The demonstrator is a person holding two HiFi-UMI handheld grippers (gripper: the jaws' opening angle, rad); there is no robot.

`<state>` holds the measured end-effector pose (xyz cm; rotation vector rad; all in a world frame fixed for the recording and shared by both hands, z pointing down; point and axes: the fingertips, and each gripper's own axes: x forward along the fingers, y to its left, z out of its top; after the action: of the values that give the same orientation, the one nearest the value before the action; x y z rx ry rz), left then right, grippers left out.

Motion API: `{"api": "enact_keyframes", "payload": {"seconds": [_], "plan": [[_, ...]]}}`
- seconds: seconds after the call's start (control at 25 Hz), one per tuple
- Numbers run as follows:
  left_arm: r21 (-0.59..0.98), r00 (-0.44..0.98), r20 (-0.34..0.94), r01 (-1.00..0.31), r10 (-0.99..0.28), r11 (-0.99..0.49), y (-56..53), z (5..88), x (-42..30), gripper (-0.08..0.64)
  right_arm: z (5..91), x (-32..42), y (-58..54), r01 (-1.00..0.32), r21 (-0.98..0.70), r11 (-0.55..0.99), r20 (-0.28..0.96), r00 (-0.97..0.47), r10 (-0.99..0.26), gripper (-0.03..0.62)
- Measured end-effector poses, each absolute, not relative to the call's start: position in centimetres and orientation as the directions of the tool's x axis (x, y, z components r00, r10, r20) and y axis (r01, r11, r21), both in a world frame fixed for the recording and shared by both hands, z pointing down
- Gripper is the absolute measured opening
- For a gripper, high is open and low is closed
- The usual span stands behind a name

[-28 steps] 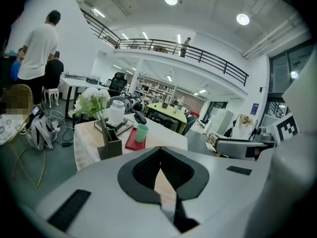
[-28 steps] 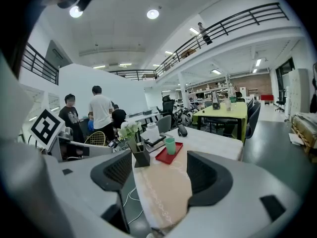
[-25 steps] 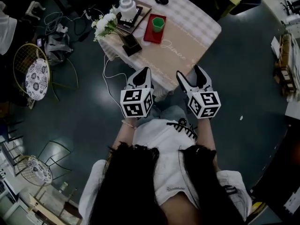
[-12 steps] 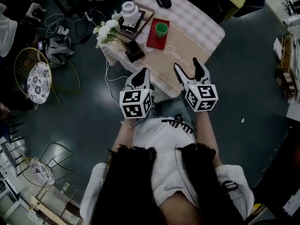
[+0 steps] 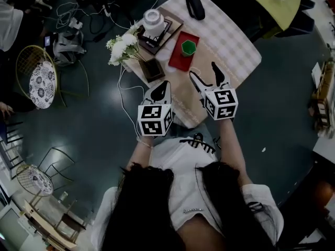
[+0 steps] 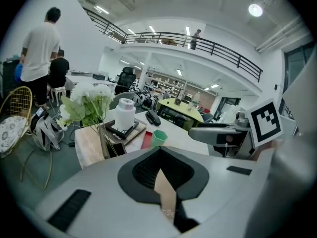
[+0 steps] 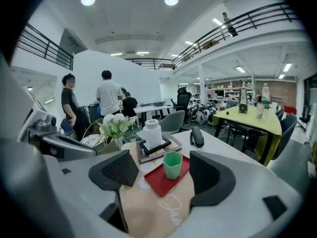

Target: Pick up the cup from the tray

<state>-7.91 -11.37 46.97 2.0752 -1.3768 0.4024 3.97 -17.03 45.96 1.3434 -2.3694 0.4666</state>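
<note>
My right gripper is opening wide, nothing in it; the green cup stands on the red tray ahead, centred between its fingers; left gripper pinched closed, empty; if I come in skewed, one finger could tip the cup.

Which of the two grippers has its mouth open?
The right gripper: its jaws stand wide apart and are opening, nothing between them, aimed at the green cup on the red tray. The left gripper has its jaws together.
</note>
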Motion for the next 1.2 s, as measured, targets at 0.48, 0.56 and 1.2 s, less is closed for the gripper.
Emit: {"api": "enact_keyframes", "payload": {"seconds": [0.48, 0.56, 1.2], "plan": [[0.314, 0.314, 0.672, -0.941, -0.671, -0.126, -16.0, 51.9, -7.4, 0.009, 53.5, 1.9, -25.3, -0.724, -0.082, 0.685, 0.632, -0.569, -0.525, 0.367], [0.317, 0.319, 0.676, -0.940, -0.664, -0.129, -16.5, 52.3, -7.0, 0.009, 54.6, 1.1, -26.3, -0.704, -0.081, 0.705, 0.648, -0.575, -0.499, 0.368], [0.293, 0.267, 0.733, -0.954, -0.625, -0.063, -17.6, 55.0, -7.2, 0.009, 60.2, -0.9, -28.2, -0.570, 0.051, 0.820, 0.783, -0.487, -0.387, 0.373]]}}
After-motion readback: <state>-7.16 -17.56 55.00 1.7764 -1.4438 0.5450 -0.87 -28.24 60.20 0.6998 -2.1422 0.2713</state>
